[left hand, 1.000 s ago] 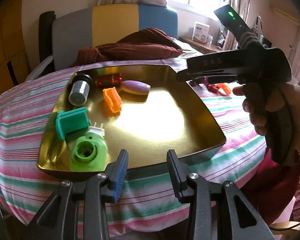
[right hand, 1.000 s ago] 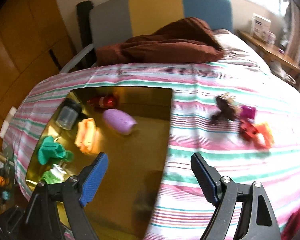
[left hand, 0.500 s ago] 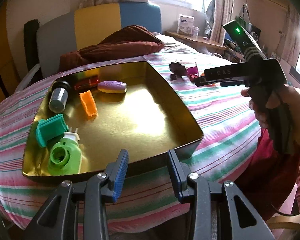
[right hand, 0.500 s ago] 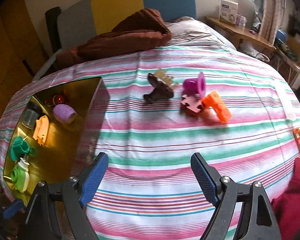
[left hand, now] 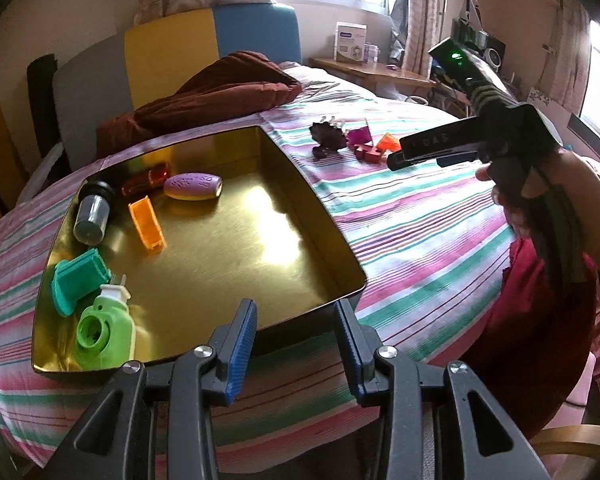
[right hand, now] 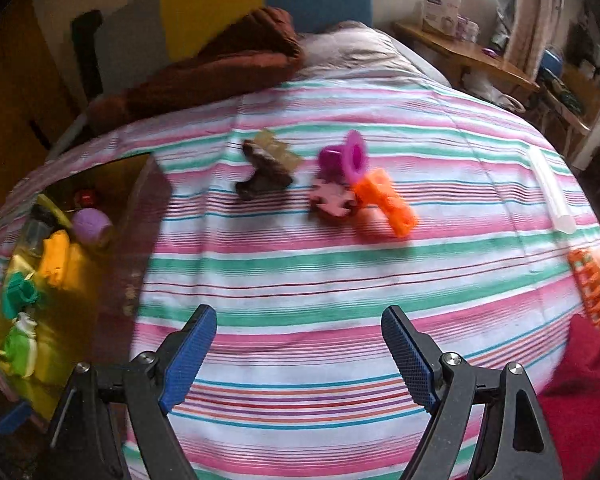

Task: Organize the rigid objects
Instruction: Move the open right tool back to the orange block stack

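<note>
A gold tray (left hand: 316,216) lies on the striped bedspread and holds several objects: a green plug device (left hand: 104,328), a teal piece (left hand: 80,280), an orange box (left hand: 146,224), a purple oval (left hand: 194,186), a dark jar (left hand: 92,216). Loose on the bedspread to its right lie a brown clip (right hand: 266,170), a magenta spool (right hand: 346,156), a pink puzzle piece (right hand: 332,200) and an orange piece (right hand: 388,200). My left gripper (left hand: 296,332) is open and empty at the tray's near rim. My right gripper (right hand: 300,352) is open and empty, short of the loose pieces; it also shows in the left wrist view (left hand: 440,148).
A brown blanket (left hand: 220,92) lies behind the tray. A clear tube (right hand: 548,188) and an orange comb-like piece (right hand: 592,292) lie at the bed's right edge. A wooden side table (right hand: 468,52) with a box stands at the far right.
My right gripper has swung right, from over the tray to face the loose pieces on the bedspread. My left gripper has drawn back slightly and turned right. Both stay open.
</note>
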### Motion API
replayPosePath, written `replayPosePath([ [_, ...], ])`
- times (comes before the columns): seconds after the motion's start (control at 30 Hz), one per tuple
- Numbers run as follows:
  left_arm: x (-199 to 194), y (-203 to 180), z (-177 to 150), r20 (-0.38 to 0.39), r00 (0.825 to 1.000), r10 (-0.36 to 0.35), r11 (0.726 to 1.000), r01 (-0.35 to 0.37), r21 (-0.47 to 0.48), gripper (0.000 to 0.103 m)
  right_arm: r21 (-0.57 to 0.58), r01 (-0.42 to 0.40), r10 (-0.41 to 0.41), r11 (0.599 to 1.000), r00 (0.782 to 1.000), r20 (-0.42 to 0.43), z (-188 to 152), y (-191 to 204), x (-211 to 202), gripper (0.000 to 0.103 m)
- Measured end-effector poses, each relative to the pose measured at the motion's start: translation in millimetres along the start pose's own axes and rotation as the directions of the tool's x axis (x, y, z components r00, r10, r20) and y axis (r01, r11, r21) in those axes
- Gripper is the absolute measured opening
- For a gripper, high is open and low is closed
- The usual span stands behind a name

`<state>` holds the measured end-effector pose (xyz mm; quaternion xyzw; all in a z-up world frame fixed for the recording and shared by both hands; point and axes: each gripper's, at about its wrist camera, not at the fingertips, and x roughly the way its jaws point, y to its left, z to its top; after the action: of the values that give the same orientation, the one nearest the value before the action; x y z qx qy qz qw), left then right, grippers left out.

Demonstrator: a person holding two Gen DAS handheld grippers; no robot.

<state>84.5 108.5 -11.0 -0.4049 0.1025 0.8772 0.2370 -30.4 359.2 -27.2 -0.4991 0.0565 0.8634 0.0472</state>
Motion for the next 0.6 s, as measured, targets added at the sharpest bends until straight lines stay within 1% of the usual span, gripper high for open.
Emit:
replayPosePath([
  [0.07,-0.1,-3.5,0.7,-0.001,1.0,-0.005,1.0,0.005,0.009,0.04,0.02,0.029,-0.029,0.999,0.999,-0.014,10.1,-16.0,3.5,0.085],
  [0.2,0.8,-8.5,1.5,-0.003,1.0,-0.01,1.0,0.011,0.025,0.04,0.089,0.083,-0.085,0.993,0.996,0.023,32.6,-54.2,6.6,0.085],
  [0.27,2.0,-9.8,2.5,-0.005,1.0,-0.013,1.0,0.013,0.025,0.04,0.149,0.077,-0.085,0.986,0.995,0.048,44.9,-77.4,11.6,0.085],
  [0.3,2.0,-10.0,3.0,-0.006,1.0,-0.013,1.0,0.013,0.025,0.04,0.159,0.076,-0.085,0.984,0.995,0.052,48.8,-82.5,13.9,0.085],
  [0.4,1.3,-10.1,4.7,-0.002,1.0,-0.018,1.0,0.018,0.02,0.04,0.172,0.081,-0.089,0.982,0.995,0.045,57.1,-94.7,27.0,0.085],
  [0.47,2.2,-10.6,6.8,-0.005,1.0,-0.02,1.0,0.02,0.017,0.04,0.164,0.045,-0.055,0.985,0.997,0.057,61.5,-94.9,34.3,0.085],
  [0.5,2.7,-10.9,7.5,-0.006,1.0,-0.02,1.0,0.02,0.017,0.04,0.158,0.019,-0.029,0.987,0.998,0.064,64.1,-94.3,37.8,0.083],
  [0.53,3.0,-11.6,8.3,-0.006,1.0,-0.02,1.0,0.02,0.019,0.04,0.15,0.0,-0.011,0.989,0.997,0.07,66.8,-92.7,41.4,0.075],
  [0.57,3.7,-12.8,9.3,-0.007,1.0,-0.019,1.0,0.019,0.025,0.04,0.127,-0.011,0.001,0.992,0.997,0.082,70.2,-89.3,44.8,0.07],
  [0.6,4.3,-13.4,9.6,-0.008,1.0,-0.017,0.999,0.017,0.029,0.04,0.11,-0.005,-0.004,0.994,0.997,0.083,70.9,-86.6,46.4,0.066],
])
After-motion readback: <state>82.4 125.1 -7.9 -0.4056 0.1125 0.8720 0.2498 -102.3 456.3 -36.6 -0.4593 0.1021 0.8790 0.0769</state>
